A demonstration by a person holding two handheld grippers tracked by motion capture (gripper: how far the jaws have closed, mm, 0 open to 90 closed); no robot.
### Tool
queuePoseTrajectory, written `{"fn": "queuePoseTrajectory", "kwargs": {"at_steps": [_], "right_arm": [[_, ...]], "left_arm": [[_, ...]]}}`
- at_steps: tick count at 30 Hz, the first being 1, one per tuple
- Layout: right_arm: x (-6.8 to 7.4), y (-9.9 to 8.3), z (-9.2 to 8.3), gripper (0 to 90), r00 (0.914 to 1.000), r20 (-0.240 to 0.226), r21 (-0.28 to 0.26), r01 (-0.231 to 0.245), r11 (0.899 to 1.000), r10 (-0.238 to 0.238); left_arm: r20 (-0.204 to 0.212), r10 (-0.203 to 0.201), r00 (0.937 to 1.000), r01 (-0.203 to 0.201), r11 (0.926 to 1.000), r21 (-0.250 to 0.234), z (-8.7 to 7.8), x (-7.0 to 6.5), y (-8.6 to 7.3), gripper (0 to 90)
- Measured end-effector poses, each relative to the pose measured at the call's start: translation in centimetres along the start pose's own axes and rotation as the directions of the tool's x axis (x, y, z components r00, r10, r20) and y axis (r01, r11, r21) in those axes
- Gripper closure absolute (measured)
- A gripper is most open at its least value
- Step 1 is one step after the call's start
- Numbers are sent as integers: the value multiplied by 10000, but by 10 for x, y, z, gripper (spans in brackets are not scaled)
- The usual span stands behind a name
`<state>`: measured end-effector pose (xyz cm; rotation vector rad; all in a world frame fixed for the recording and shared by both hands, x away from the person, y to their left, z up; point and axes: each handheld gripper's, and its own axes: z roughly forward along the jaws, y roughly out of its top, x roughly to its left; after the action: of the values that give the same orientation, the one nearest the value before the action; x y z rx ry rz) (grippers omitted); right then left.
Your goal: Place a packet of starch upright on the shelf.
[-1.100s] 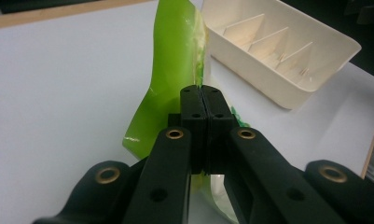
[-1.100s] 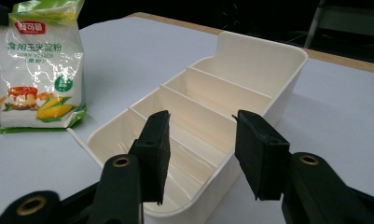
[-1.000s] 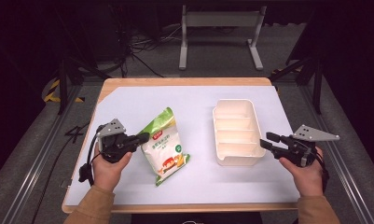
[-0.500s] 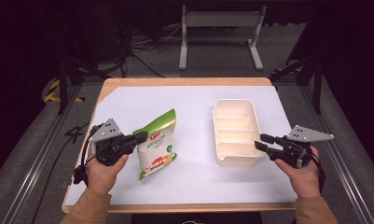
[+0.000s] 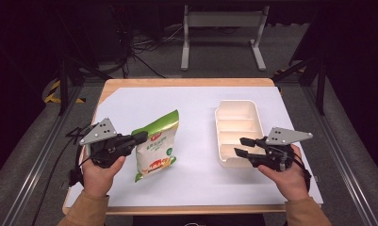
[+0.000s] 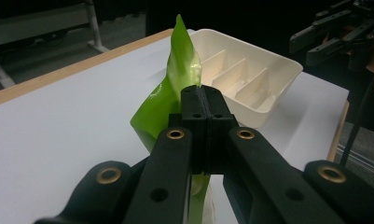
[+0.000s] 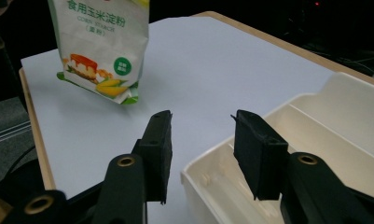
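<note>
A green and white corn starch bag (image 5: 156, 146) stands tilted on the white sheet, left of centre. My left gripper (image 5: 142, 137) is shut on the bag's left edge, and its jaws (image 6: 206, 93) pinch the green film (image 6: 177, 60). A cream divided tray (image 5: 238, 125) lies to the right. My right gripper (image 5: 240, 146) is at the tray's near end. Its jaws (image 7: 201, 119) have just been opening; they stand either side of the tray's corner (image 7: 198, 168) without pressing on it. Beyond them the bag's printed front (image 7: 100, 42) shows.
A white sheet (image 5: 196, 108) covers the wooden table (image 5: 177, 83), whose edge shows at the back and front. A metal stand (image 5: 222, 28) and cables lie on the floor behind. Dark rails run along both sides of the table.
The left gripper has lifted the bag's edge, so the bag has gone from lying flat to standing tilted. The right gripper has moved left to the tray's near end.
</note>
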<state>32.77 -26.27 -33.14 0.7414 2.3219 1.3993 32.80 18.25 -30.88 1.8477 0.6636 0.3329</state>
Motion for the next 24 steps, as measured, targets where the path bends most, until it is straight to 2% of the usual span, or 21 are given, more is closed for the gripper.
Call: {"fn": "queuePoseTrajectory", "kwargs": {"at_steps": [5, 9, 14, 17, 24], "right_arm": [[6, 17, 13, 523, 9988, -476, -302, 112, 9995, -126], [10, 27, 25, 503, 9968, -698, -254, 360, 9990, -377], [16, 38, 36, 485, 9935, -972, -389, 562, 9977, -597], [17, 40, 41, 480, 9922, -1088, -462, 559, 9974, -607], [22, 49, 59, 465, 9854, -1476, -575, 768, 9954, -846]], "left_arm": [[251, 156, 9996, -155, 9999, -53, 2, -5, 7, 900], [487, 335, 9983, -323, 9992, -247, 4, -11, 16, 900], [648, 861, 9942, -844, 9960, -285, 6, -23, 27, 900], [778, 856, 9933, -835, 9961, -295, 8, -26, 29, 900], [1257, 1125, 9857, -1082, 9933, -408, 20, -38, 39, 900]]}}
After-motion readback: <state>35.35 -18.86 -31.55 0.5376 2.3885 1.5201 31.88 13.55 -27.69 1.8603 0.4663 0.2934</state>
